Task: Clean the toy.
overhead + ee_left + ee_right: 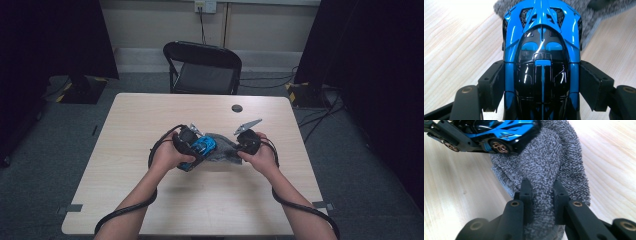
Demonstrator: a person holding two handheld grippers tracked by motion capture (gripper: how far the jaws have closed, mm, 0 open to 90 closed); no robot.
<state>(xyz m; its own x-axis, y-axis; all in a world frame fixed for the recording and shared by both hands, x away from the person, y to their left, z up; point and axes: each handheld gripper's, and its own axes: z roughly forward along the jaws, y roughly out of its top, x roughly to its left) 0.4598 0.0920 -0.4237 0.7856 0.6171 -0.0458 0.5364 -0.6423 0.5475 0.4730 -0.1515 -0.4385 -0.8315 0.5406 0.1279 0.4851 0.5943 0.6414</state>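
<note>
A glossy blue and black toy car (541, 57) sits between the jaws of my left gripper (541, 85), whose pads press on both its sides. In the high view the toy car (202, 146) is held at the table's middle, its nose over a grey terry cloth (222, 149). My right gripper (541, 195) is shut on a bunched fold of the grey cloth (544, 162). In the right gripper view the car (499, 132) rests against the cloth's far end, a bronze wheel showing. In the high view the right gripper (239, 148) holds the cloth's right end, and the left gripper (197, 150) meets it from the left.
The light wooden table (150, 200) has a small dark round cap (237, 108) near its far edge. A black folding chair (202, 67) stands behind the table. Cables trail from both grippers along the person's forearms.
</note>
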